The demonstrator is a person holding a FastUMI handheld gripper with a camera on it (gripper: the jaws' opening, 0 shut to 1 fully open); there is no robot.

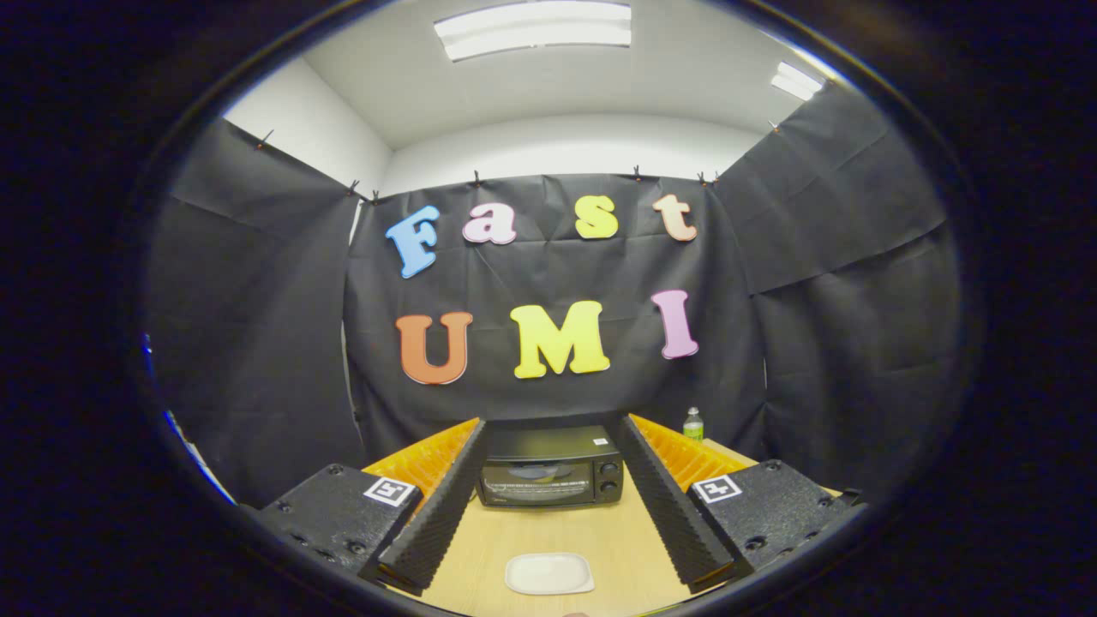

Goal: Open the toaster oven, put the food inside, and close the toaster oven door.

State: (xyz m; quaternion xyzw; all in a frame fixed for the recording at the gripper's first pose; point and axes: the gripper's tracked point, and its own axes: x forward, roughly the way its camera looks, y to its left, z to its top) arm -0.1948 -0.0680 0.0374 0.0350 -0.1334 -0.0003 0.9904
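Observation:
A black toaster oven [550, 469] stands on the wooden table [548, 531] beyond my fingers, its glass door shut and its knobs on the right side. Nearer to me, between the fingers, lies a white rectangular plate [549, 573]; I cannot make out any food on it. My gripper [548, 497] is held above the table with its fingers [433, 514] spread wide apart and nothing between them. The oven shows framed in the gap between the two fingers.
A small bottle with a green label [693, 424] stands at the table's back right, beside the oven. Black cloth walls close the booth behind and to both sides. Bare wood lies between the plate and the oven.

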